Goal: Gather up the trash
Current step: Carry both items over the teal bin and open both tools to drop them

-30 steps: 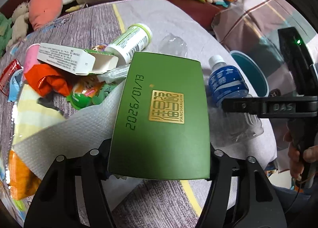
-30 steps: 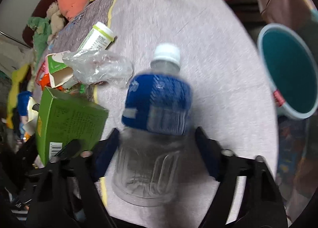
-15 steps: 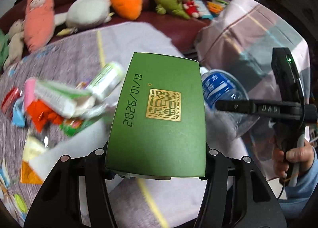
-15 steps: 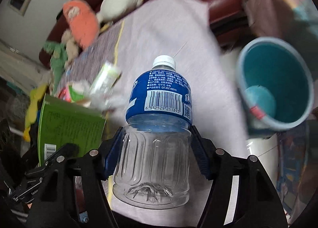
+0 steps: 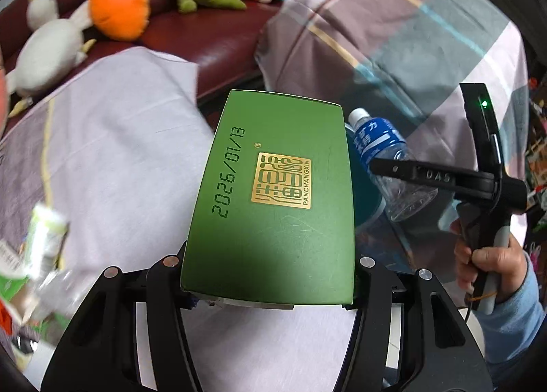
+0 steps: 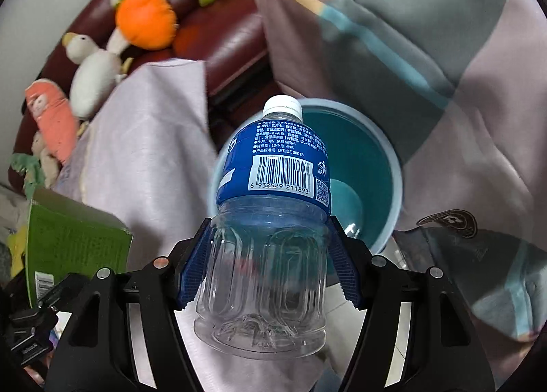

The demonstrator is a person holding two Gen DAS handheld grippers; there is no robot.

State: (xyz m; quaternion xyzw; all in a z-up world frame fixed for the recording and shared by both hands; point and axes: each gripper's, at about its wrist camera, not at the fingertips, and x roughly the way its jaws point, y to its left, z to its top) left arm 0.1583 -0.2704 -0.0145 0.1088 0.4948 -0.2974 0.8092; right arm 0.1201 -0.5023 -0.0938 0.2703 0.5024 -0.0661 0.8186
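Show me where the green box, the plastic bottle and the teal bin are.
green box [image 5: 273,193], left wrist view, on its gold stamp.
plastic bottle [image 6: 273,166], right wrist view, on its blue label.
teal bin [image 6: 362,152], right wrist view, on its inner wall.

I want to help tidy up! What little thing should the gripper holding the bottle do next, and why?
Probably carry the empty bottle a bit farther forward, over the blue bin, then let go. The right gripper is shut on the bottle, and the bin's open mouth sits just beyond and below it, so a small move should line it up.
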